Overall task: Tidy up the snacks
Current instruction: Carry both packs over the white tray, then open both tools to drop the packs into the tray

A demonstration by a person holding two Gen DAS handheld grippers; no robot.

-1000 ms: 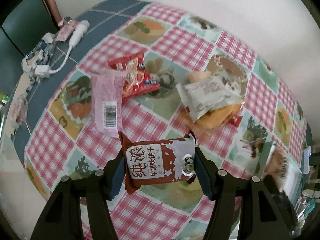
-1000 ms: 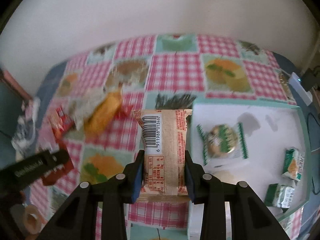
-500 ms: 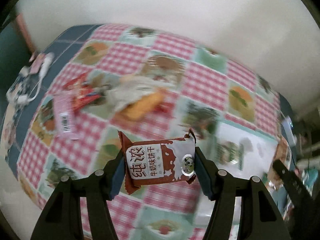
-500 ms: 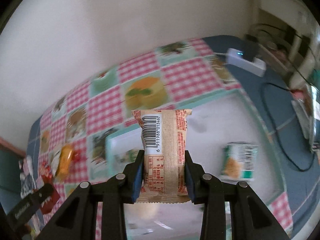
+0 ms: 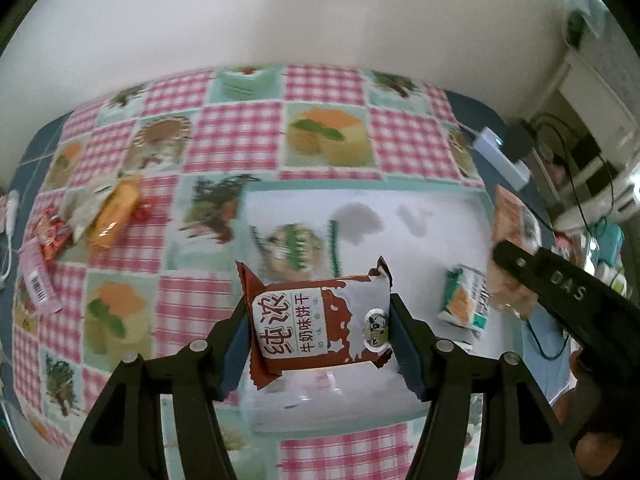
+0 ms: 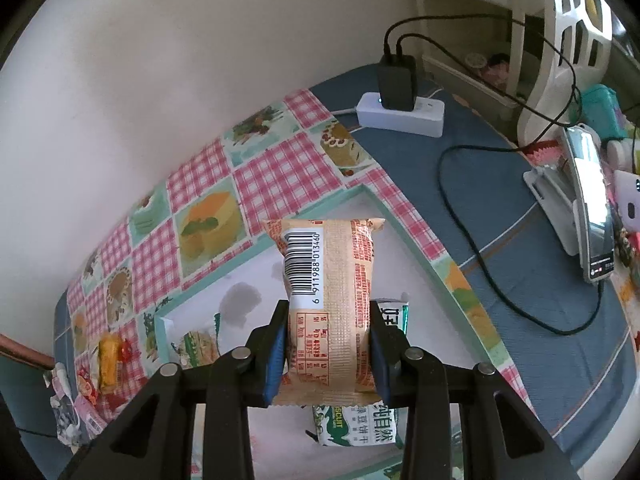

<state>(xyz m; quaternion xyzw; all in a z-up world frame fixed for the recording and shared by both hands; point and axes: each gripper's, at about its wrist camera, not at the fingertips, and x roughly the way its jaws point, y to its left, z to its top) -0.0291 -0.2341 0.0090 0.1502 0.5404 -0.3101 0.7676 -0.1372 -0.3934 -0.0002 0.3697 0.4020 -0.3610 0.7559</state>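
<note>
My left gripper (image 5: 318, 332) is shut on a brown and white biscuit packet (image 5: 320, 326), held above the near left part of a white tray with a mint rim (image 5: 360, 186). My right gripper (image 6: 329, 340) is shut on a beige packet with a barcode (image 6: 328, 304), held over the same tray (image 6: 362, 192). It shows at the right of the left wrist view (image 5: 516, 264). In the tray lie a green-striped snack (image 5: 294, 246) and a green biscuit packet (image 5: 464, 306).
Loose snacks lie on the checked cloth at the left: an orange packet (image 5: 114, 214), red packets (image 5: 50, 232), a pink packet (image 5: 38, 280). A white power strip with a black charger (image 6: 400, 108), cables and a phone on a stand (image 6: 592, 208) are to the right.
Both grippers have swung right with their packets, from over the loose snack pile to over the white tray. The right gripper now faces the tray's far right corner.
</note>
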